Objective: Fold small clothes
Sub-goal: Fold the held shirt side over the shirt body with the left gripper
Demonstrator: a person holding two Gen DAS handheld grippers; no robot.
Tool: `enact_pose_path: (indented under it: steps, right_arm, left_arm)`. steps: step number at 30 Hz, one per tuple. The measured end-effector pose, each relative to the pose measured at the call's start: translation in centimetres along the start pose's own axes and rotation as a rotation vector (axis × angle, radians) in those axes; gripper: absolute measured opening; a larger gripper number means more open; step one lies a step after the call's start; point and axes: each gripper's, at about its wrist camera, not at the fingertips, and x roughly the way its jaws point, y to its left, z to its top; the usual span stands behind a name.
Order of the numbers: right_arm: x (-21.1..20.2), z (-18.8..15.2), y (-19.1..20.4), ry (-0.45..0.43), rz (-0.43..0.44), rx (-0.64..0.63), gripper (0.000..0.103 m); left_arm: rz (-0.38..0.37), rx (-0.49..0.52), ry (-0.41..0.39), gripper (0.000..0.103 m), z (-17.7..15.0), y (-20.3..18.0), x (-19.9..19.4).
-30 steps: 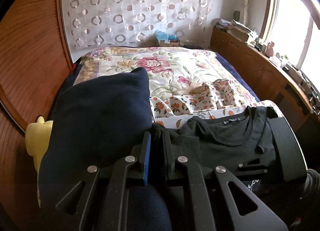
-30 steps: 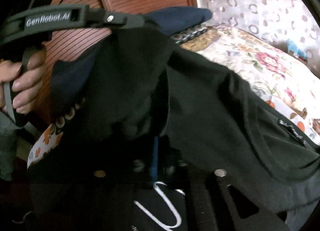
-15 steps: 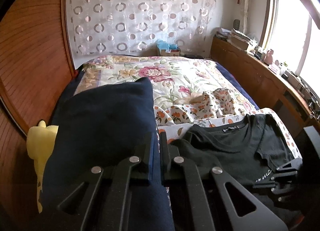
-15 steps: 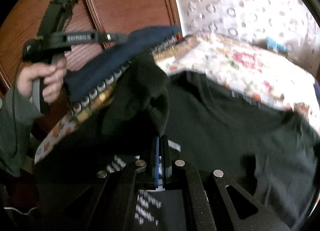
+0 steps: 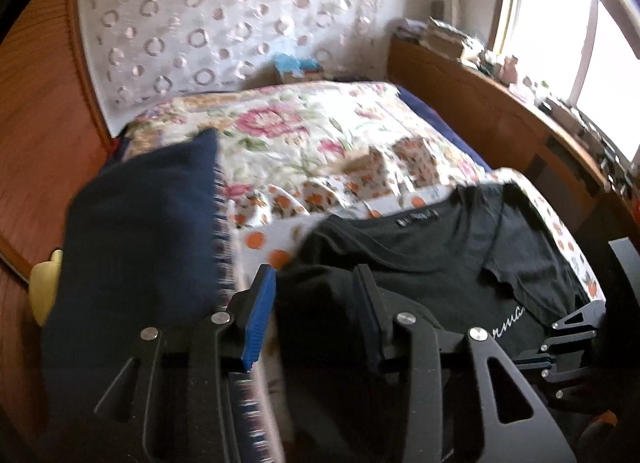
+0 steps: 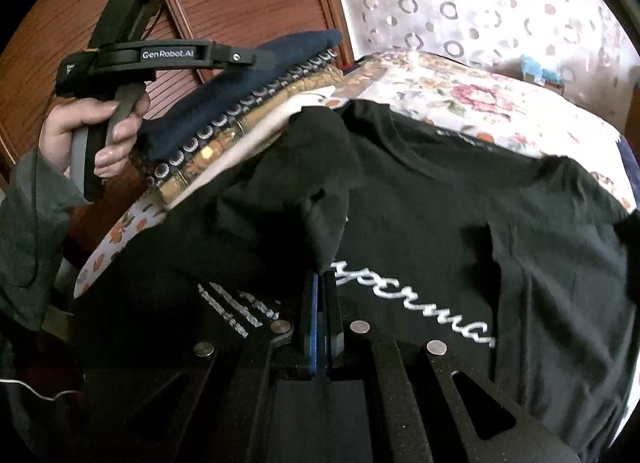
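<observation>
1. Wooden panelling point(image 5: 36, 135) is seen at the far left of the left wrist view, with a yellow object point(image 5: 45, 291) low against it.
2. A navy pillow point(image 5: 136, 247) is laid just right of that, on the near left part of the bed point(image 5: 304, 135), which is covered by a floral quilt.
3. The left gripper point(image 5: 316, 295) is held over the bed edge just right of the pillow; its jaws are opening, a blue pad point(image 5: 260, 323) is exposed on the left finger, and dark cloth is seen in the gap but is not pressed by the pads.
4. The black T-shirt point(image 5: 432, 263) is spread on the near right part of the bed, collar label towards the far side and white script on its chest.
5. A wooden ledge point(image 5: 500, 119) crowded with small items is seen at the right, under a bright window point(image 5: 560, 23).
6. In the right wrist view, the left tool's handle is gripped by a hand point(image 6: 92, 135) in a grey sleeve at the far left.
7. The right gripper point(image 6: 320, 283) is seen at centre with its jaws pressed together on a bunched fold of the T-shirt, which is lifted above the printed chest.
8. The rest of the T-shirt is left flat, reaching to the right edge.
</observation>
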Motion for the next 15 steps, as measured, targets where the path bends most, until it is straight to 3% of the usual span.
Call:
enact_pose_path:
  steps: [4,8,9,11,12,15]
  right_arm:
    - [0.0,-0.2,-0.3,-0.002,-0.009,0.026,0.004]
    - [-0.2,-0.3,-0.5,-0.007,-0.039,0.035,0.006]
    - [-0.2,-0.3,-0.6,-0.008,-0.037,0.044,0.006]
    - [-0.1,0.0,-0.7,-0.014,-0.046,0.05,0.006]
    - [-0.1,0.2,-0.7,-0.019,-0.042,0.051,0.006]
    - [0.7,0.8,-0.4,-0.026,-0.031,0.044,0.006]
  left_arm:
    - [0.005,0.028,0.077,0.041,-0.1,-1.9,3.0]
    - [0.055,0.02,0.152,0.04,-0.4,-2.3,5.9]
    - [0.065,0.018,0.158,0.037,-0.5,-2.3,6.2]
    - [0.067,0.017,0.165,0.017,-0.6,-2.2,6.5]
    - [0.064,0.013,0.166,0.012,-0.7,-2.2,6.5]
    - [0.051,0.007,0.128,0.009,-0.7,-2.2,5.1]
